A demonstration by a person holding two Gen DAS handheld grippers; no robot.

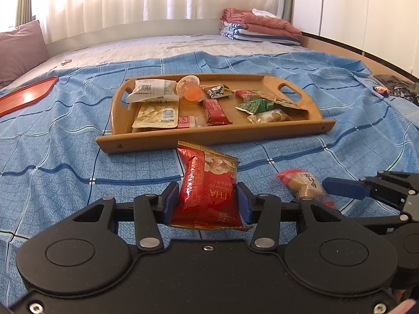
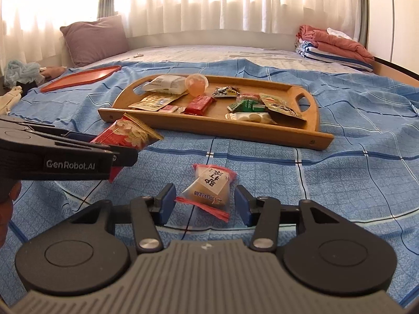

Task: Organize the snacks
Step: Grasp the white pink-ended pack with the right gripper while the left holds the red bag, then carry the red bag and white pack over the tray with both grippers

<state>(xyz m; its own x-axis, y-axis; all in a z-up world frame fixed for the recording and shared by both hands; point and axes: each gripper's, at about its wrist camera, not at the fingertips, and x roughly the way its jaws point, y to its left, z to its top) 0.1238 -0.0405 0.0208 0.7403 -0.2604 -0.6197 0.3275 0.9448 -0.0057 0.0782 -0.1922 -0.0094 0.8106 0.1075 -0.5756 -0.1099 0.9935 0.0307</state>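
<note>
left wrist view: the left gripper (image 1: 207, 201) is clamped on a red bag (image 1: 207, 191), both blue pads pressed against its crinkled sides, and the bag stands upright between them on the near side of the tray (image 1: 209, 133). the tray sits on a blue sheet (image 1: 65, 144) and holds a jumble of snacks: a white pack (image 1: 150, 90), a jelly cup (image 1: 189, 87), a red bar (image 1: 216, 111), green packs (image 1: 255, 106) and others. a red lid (image 1: 26, 95) lies far left of the tray, and folded towels (image 1: 259, 30) are stacked beyond it on the right.

right wrist view: the right gripper (image 2: 204, 204) straddles a small pastry pack (image 2: 209, 188) that lies flat on the sheet, nearer than the tray. its pads stand beside the wrapper ends without squeezing, a gap visible on the right side, so the fingers are open around it. the left gripper with its bag appears to the left, just short of the tray's near left corner. a pillow (image 2: 97, 39) leans behind the tray at far left.
</note>
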